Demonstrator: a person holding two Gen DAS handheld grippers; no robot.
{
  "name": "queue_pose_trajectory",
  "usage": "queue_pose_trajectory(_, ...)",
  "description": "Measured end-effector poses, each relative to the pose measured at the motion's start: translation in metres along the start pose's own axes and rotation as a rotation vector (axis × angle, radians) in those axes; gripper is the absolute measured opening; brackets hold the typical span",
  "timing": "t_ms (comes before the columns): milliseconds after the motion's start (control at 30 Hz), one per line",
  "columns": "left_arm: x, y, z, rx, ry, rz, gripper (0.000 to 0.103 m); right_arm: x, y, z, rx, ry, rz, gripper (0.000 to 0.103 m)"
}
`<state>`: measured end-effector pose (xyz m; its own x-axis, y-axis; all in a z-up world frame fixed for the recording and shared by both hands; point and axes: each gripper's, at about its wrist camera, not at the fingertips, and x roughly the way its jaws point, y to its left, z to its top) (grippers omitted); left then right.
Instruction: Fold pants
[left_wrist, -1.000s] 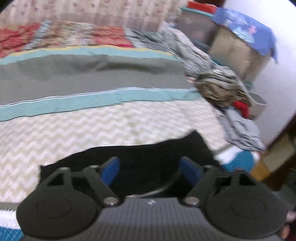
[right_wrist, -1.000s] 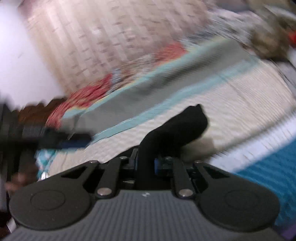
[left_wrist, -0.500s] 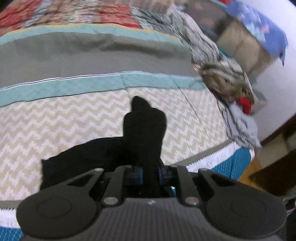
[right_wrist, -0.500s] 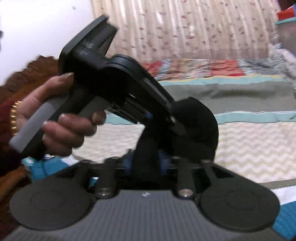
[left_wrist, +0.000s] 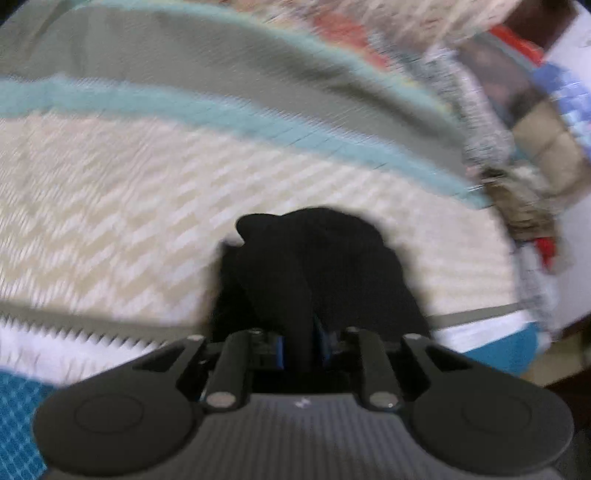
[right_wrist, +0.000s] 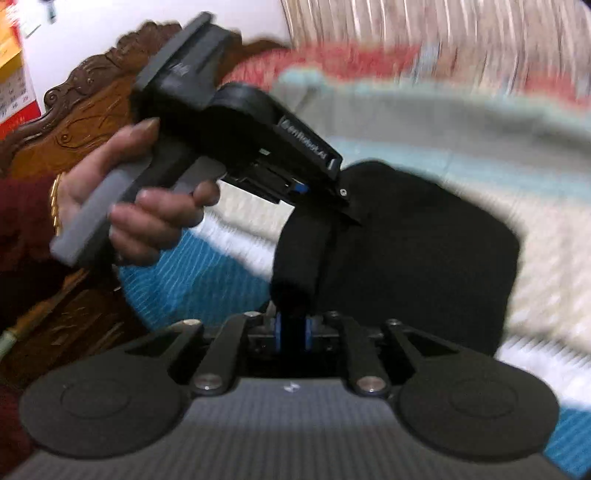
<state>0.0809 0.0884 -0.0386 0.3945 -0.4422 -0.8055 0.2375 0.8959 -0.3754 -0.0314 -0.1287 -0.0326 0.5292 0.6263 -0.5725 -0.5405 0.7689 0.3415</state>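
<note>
The left tool (left_wrist: 299, 345) is clenched on a fold of the black fabric pants (left_wrist: 321, 266), bunched above the chevron-patterned bed quilt (left_wrist: 110, 206). The right tool (right_wrist: 291, 334) is likewise clamped on the pants (right_wrist: 413, 251), just beside.

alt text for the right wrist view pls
The right gripper is shut on a fold of the black pants, lifted above a patterned bedspread. The left gripper, held in the person's left hand, grips the same cloth just beyond; the picture is motion-blurred.
</note>
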Motion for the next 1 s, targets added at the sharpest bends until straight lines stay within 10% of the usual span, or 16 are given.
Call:
queue_pose_trajectory(133, 0.027, 0.015, -0.02, -0.039, -0.005, 0.099, 0.056, 0.028, -0.008, -0.015, 0.018, 0.072, 0.041, 0.028)
queue_pose_trajectory(200, 0.018, 0.014, -0.021, -0.039, -0.033, 0.094, 0.059, 0.014, -0.01, -0.009, 0.018, 0.055, 0.078, 0.045)
queue_pose_trajectory(367, -0.019, 0.02, -0.021, -0.064, -0.103, 0.09, 0.06, -0.042, -0.023, -0.002, 0.056, -0.056, 0.151, 0.049)
queue_pose_trajectory(533, -0.04, 0.008, -0.036, -0.013, -0.15, 0.037, 0.06, -0.055, -0.035, -0.004, 0.164, -0.105, 0.193, 0.035)
queue_pose_trajectory(767, -0.007, -0.006, -0.076, 0.13, -0.106, 0.19, 0.068, 0.018, -0.025, -0.024, 0.193, 0.127, 0.101, 0.015)
queue_pose_trajectory(833, -0.003, -0.005, -0.082, 0.151, -0.146, 0.238, 0.086, 0.019, -0.027, -0.027, 0.225, 0.122, 0.118, 0.014)
queue_pose_trajectory(1000, -0.012, 0.001, -0.071, 0.086, -0.132, 0.205, 0.084, 0.003, -0.026, -0.019, 0.198, 0.083, 0.127, 0.022)
